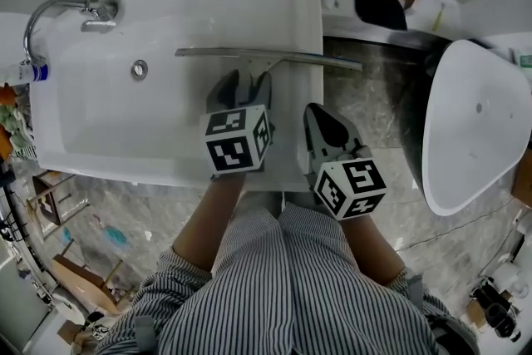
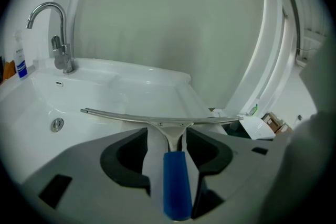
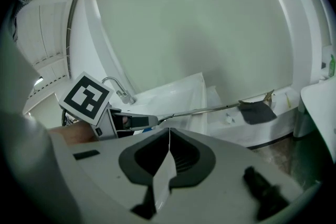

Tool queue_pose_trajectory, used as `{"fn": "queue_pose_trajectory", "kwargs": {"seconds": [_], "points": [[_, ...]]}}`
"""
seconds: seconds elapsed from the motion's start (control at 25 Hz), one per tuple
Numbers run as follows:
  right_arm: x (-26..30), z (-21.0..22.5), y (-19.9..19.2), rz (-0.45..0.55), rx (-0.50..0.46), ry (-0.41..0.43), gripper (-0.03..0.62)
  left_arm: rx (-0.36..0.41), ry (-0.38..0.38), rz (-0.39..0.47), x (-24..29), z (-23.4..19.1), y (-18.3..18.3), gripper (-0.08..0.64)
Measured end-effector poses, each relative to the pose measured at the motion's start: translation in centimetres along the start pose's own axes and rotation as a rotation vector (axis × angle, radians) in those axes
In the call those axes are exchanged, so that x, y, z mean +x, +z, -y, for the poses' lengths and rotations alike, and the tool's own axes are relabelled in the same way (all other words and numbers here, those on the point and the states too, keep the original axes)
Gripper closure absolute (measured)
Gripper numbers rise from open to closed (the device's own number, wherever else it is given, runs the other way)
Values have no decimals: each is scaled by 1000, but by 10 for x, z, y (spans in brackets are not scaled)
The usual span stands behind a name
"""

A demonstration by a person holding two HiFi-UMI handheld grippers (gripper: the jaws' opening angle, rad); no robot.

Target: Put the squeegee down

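The squeegee has a long metal blade (image 1: 266, 56) and a blue handle (image 2: 176, 181). Its blade lies crosswise over the right part of the white bathtub (image 1: 108, 129), with its right end past the tub's rim (image 1: 312, 12). The handle runs back between the jaws of my left gripper (image 1: 247, 83), which stand open with gaps beside the handle (image 2: 167, 136). My right gripper (image 1: 320, 116) hovers just right of it over the tub's edge, shut with nothing in it (image 3: 169, 131). The blade (image 3: 210, 109) also shows in the right gripper view.
A chrome faucet (image 1: 91, 11) stands at the tub's far left corner, with an overflow fitting (image 1: 139, 69) on the tub wall. A dark cloth (image 1: 378, 2) lies on the ledge at right. A white oval fixture (image 1: 478, 129) stands at the right.
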State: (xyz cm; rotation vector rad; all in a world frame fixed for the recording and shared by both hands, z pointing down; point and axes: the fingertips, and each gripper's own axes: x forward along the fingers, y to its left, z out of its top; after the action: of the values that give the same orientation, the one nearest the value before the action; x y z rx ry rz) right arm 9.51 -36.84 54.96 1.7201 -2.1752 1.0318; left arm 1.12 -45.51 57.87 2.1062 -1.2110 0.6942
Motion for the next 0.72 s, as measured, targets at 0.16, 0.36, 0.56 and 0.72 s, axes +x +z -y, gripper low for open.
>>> {"fn": "queue_pose_trajectory", "kwargs": {"seconds": [0.16,0.36,0.56,0.72], "points": [[-2,-7,10,24,-20,1,575,11,-11,25,-14,-4,10,341],[-10,-21,28,62,-53,12,575,17,-13,70,-37,-12,26,341],[-19,-38,50,111,-105,29,575,8,-32,119,-59,-15,42,342],[-24,-54,64,129,-159,46,575,6,-3,204,-84,-19,60,419]]}}
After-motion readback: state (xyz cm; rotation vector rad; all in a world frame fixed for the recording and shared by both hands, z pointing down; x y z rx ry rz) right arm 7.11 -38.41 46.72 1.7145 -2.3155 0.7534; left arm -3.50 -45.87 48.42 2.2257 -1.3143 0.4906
